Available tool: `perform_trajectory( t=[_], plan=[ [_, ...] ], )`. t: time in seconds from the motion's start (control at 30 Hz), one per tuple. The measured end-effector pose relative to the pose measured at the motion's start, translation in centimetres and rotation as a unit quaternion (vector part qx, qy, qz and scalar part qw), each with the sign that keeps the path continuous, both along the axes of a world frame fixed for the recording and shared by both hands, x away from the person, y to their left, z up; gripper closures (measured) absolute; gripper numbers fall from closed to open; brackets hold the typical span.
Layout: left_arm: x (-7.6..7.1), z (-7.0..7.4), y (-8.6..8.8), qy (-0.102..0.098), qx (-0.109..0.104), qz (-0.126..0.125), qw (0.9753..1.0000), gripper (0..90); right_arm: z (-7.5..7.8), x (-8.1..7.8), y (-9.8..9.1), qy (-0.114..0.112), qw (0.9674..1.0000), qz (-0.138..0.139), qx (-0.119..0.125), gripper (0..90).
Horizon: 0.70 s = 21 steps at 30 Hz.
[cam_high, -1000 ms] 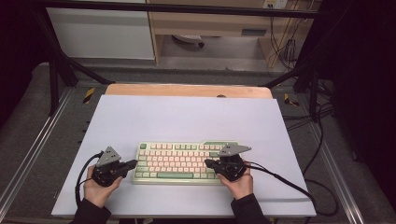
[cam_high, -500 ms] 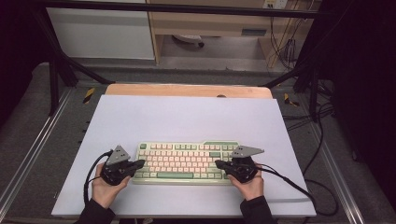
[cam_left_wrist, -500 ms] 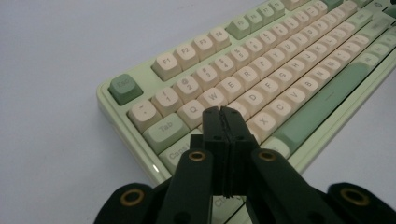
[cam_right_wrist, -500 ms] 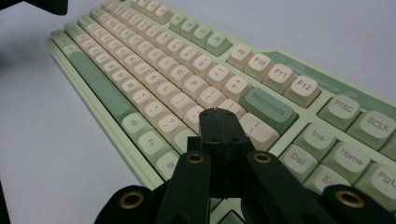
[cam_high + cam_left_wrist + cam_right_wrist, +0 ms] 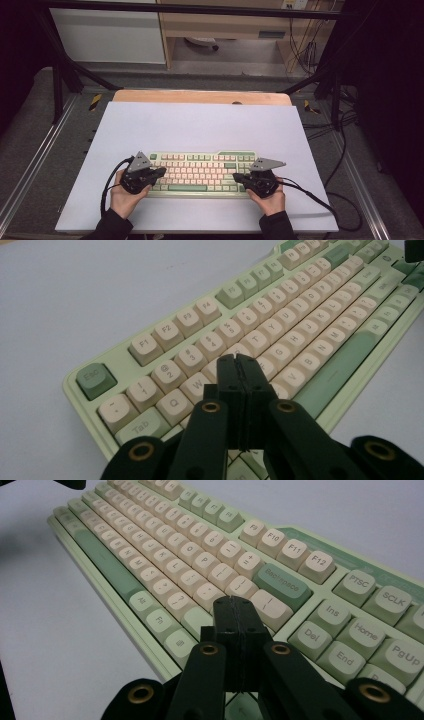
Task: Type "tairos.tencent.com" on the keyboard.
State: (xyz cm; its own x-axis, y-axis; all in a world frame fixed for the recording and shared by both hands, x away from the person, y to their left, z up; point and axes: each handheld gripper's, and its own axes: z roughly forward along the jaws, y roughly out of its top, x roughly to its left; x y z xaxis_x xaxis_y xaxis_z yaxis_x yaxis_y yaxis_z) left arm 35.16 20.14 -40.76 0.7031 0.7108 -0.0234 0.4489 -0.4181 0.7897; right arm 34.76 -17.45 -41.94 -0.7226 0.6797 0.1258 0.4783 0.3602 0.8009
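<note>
High view: a pale green mechanical keyboard with cream and green keycaps [image 5: 200, 171] is seen lying flat on a light lavender-white table sheet [image 5: 200, 125], toward the 6 o'clock edge of the sheet and parallel to it. A strip of bare wooden tabletop [image 5: 200, 96] is exposed at 12 o'clock beyond the sheet. The left gripper [image 5: 159, 172], black with a grey three-cornered plate on top, is held in the left hand [image 5: 125, 197] at 9 o'clock of the keyboard, its tips over the keyboard's left end. The right gripper [image 5: 236, 176], of the same build, is held in the right hand [image 5: 270, 200] at 3 o'clock of the keyboard, its tips over the right end. A black cable [image 5: 320, 200] is trailed from the right gripper toward 4 o'clock across the sheet.

Left gripper view: the two black jaws are pressed together with nothing between them. The left gripper's tip [image 5: 237, 358] is placed over the upper letter row near W and E; whether a key is touched cannot be told. The green Esc key [image 5: 93, 378] is noted at 9 o'clock of the tip.

Right gripper view: the jaws are likewise pressed together and empty. The right gripper's tip [image 5: 235, 601] is seen just at 6 o'clock of the green Backspace key [image 5: 281, 584], over the cream keys of the row below; contact cannot be told. The Ins, Del, Home and End keys are seen at 3 o'clock.
</note>
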Motion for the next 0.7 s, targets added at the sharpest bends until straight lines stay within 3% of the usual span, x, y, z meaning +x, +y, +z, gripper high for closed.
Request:
perform_trajectory(
  t=[0.7],
  plan=[
    [1.7, -0.2, -2.9, 0.003, 0.012, -0.007, 0.9999, 89.2, 0.0, -0.1, -0.3, -0.001, 1.0, -0.001, 0.001, 90.0]
  ],
)
